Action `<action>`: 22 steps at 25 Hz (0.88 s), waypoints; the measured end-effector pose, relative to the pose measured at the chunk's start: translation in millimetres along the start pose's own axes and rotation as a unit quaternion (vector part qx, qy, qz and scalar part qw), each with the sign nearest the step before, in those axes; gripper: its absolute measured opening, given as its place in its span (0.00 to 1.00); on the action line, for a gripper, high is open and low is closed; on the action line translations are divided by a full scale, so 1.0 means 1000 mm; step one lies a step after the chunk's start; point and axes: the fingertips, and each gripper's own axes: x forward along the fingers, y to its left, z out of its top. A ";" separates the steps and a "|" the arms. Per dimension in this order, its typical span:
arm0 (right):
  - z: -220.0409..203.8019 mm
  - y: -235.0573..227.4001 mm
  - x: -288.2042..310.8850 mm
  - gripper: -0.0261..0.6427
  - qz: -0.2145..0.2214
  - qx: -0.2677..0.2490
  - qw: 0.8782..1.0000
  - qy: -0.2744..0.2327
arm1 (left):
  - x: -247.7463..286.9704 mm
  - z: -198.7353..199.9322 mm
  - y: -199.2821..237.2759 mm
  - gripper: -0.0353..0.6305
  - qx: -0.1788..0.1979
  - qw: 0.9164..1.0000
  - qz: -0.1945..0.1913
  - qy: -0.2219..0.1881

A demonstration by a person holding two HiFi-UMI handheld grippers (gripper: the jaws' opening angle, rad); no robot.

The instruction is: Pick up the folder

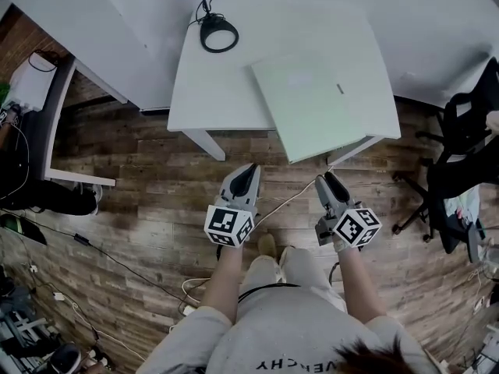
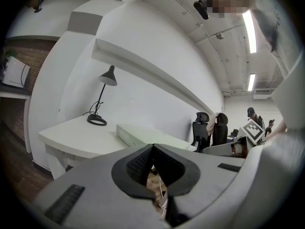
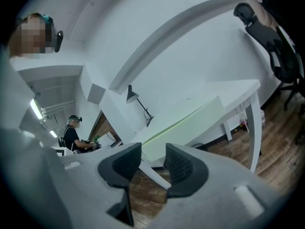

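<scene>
A pale green folder [image 1: 320, 104] lies flat on the white table [image 1: 210, 92], and its near corner hangs over the front edge. Both grippers hover over the wooden floor, short of the table and apart from the folder. My left gripper [image 1: 249, 167] points at the table's front left leg; its pads meet at the tips, with nothing held. My right gripper [image 1: 322, 178] sits just below the folder's overhanging corner, jaws apart and empty. The left gripper view has the folder [image 2: 143, 135] beyond the closed jaws [image 2: 152, 149]. In the right gripper view the folder's edge [image 3: 186, 123] shows past the open jaws [image 3: 153, 151].
A black desk lamp [image 1: 217, 32] stands at the table's back, left of the folder. A black office chair [image 1: 460, 154] is at the right and another desk [image 1: 54, 107] at the left. A cable [image 1: 281, 205] runs across the floor between the grippers. A person [image 3: 74, 135] sits far off.
</scene>
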 end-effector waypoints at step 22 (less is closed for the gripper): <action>0.018 -0.024 0.085 0.65 0.057 0.230 0.971 -0.019 | 0.054 -0.009 0.031 0.05 -0.017 0.999 0.035 0.004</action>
